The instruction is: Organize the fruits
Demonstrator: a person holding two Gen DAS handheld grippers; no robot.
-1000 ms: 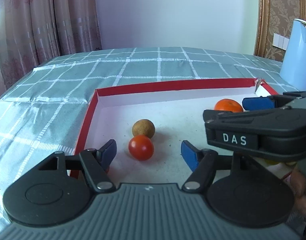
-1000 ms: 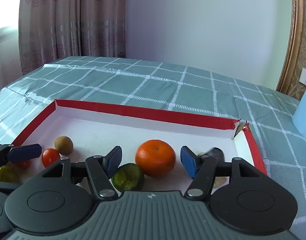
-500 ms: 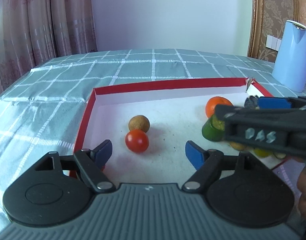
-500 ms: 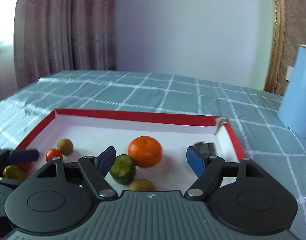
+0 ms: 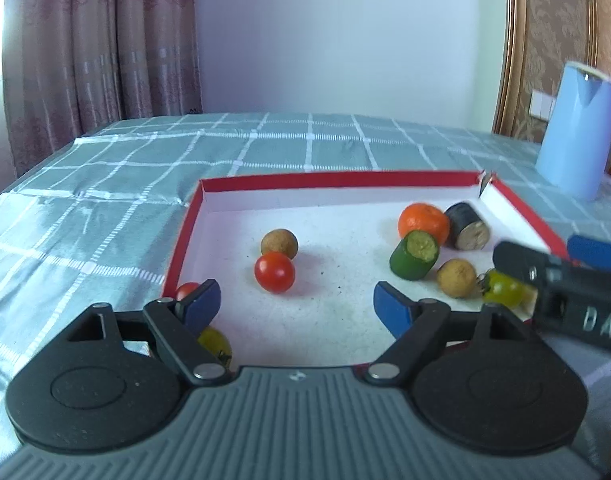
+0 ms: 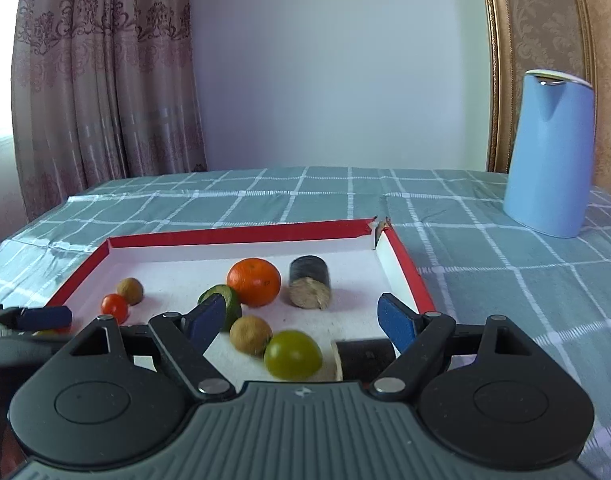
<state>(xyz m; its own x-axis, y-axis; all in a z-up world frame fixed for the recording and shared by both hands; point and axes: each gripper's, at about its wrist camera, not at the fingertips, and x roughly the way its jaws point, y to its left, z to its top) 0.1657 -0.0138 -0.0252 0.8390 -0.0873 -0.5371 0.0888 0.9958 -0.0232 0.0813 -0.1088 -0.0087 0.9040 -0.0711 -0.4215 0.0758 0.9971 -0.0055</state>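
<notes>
A red-rimmed white tray [image 5: 193, 216] [image 6: 405, 264] holds the fruit. In the left wrist view it has a red tomato [image 5: 274, 272], a brown longan [image 5: 279, 243], an orange [image 5: 423, 222], a green cucumber piece [image 5: 413, 254], a dark cylinder piece [image 5: 466, 226], a second longan [image 5: 456, 278] and a green tomato [image 5: 501, 288]. My left gripper [image 5: 295, 304] is open and empty at the tray's near edge. My right gripper [image 6: 301, 318] is open and empty above the green tomato [image 6: 292, 354] and longan [image 6: 250, 334].
A light blue jug [image 6: 549, 156] stands on the green checked tablecloth [image 6: 505, 280] at the back right. A small red tomato [image 5: 185, 290] and a yellow one [image 5: 215, 342] lie behind my left finger. Curtains hang at the far left.
Both grippers have drawn back and up from the tray, so more fruit shows. The right gripper has moved out to the right edge of the left view.
</notes>
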